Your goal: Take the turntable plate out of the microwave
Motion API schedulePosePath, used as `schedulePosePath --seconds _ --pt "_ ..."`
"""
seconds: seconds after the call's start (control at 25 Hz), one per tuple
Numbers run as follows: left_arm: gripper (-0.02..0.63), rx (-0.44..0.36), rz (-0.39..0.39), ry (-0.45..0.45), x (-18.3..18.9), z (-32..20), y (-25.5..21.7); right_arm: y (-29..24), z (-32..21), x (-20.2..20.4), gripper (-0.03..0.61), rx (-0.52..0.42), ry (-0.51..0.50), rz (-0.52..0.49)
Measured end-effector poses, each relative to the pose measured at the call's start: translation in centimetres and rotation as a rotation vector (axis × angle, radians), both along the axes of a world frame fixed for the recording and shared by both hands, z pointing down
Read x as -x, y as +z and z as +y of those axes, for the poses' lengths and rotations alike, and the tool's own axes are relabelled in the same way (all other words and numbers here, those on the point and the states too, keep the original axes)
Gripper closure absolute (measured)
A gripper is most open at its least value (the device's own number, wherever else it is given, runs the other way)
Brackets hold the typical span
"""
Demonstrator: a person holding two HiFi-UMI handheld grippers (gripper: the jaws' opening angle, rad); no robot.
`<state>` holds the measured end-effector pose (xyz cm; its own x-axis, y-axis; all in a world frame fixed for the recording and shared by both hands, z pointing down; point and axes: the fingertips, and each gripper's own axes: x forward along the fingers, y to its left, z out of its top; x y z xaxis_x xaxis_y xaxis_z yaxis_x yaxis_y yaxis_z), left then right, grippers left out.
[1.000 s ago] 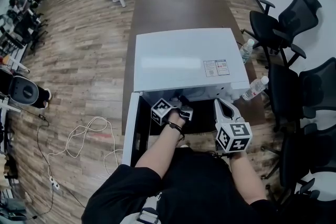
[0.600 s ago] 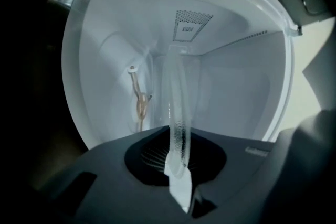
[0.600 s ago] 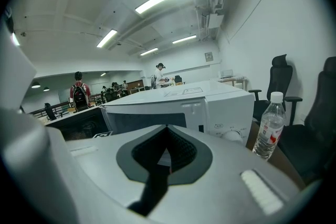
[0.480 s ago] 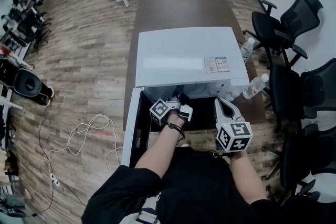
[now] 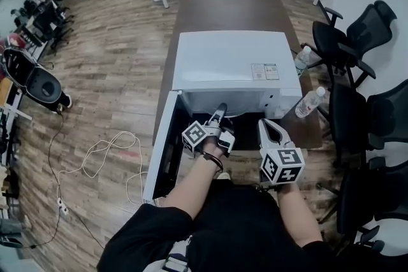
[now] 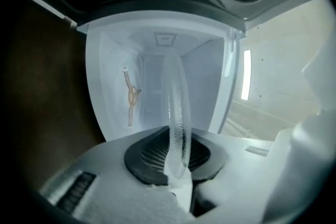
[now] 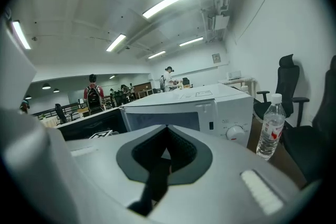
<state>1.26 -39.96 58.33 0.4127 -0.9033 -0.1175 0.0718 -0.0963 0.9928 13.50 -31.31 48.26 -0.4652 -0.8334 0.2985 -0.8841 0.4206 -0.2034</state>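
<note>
The white microwave (image 5: 236, 67) stands on a brown table (image 5: 223, 9) with its door (image 5: 162, 143) swung open to the left. My left gripper (image 5: 220, 114) is at the mouth of the cavity. In the left gripper view it (image 6: 177, 153) is shut on the rim of the clear glass turntable plate (image 6: 176, 107), which shows edge-on and reaches toward the lit white cavity (image 6: 157, 76). My right gripper (image 5: 266, 125) hovers in front of the control panel, jaws shut with nothing between them (image 7: 165, 152). The dial (image 7: 235, 134) lies just ahead of it.
Two water bottles (image 5: 310, 103) (image 5: 299, 60) stand on the table to the right of the microwave. Black office chairs (image 5: 347, 41) crowd the right side. A cable (image 5: 102, 153) lies on the wooden floor at the left. White tables and people are further back.
My left gripper has drawn back out of the cavity toward me and risen a little, bringing the plate with it. The right gripper has shifted slightly.
</note>
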Motion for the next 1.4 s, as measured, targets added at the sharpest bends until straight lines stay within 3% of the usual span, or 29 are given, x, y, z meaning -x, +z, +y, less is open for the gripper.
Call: schedulePosePath --seconds 0.52,0.96,1.4 --pt "0.58 -0.028 -0.015 0.033 -0.4 8.5 -1.7 -0.8 4.7 -0.2 0.571 -0.004 0.014 -0.109" --pt "0.578 -0.096 -0.007 0.071 -0.4 13.1 -3.1 -0.8 7.4 0.3 0.571 -0.05 0.021 -0.062" --pt "0.575 -0.112 -0.023 0.114 -1.9 14.5 -3.3 -0.4 8.4 0.4 0.571 -0.04 0.001 -0.047"
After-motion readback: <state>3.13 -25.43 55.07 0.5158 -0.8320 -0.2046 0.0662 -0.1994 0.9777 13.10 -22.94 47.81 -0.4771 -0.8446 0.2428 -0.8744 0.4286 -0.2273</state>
